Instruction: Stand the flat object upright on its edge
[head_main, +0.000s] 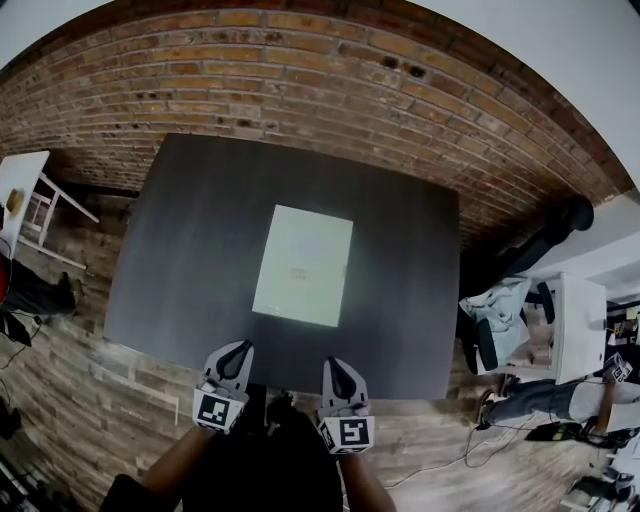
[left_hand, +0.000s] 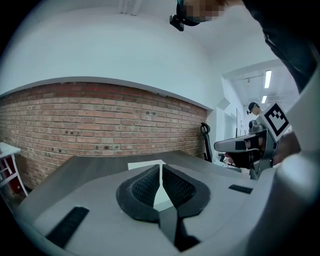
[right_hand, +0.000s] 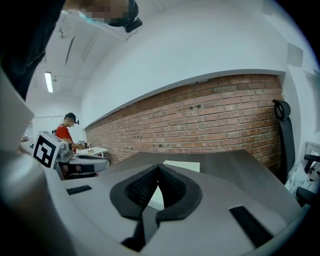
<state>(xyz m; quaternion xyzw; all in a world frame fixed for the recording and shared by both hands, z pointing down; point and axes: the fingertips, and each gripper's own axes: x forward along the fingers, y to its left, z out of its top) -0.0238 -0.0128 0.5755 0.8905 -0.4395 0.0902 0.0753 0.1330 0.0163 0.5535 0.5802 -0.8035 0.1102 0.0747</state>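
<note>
The pale thin rectangular board lies flat mid dark grey worktop; left tool and right tool, closed and empty, sit short of it. Shut tips could skid it away rather than lift its edge

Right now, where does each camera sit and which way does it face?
Head view: on the head, looking steeply down at the table and white flat object; forearms, left gripper and right gripper show.
Left gripper view: on the left gripper, looking along its shut jaws over the table to the brick wall; right gripper at right.
Right gripper view: on the right gripper, facing likewise; left gripper at left.
Shared: all see the white flat object.
</note>
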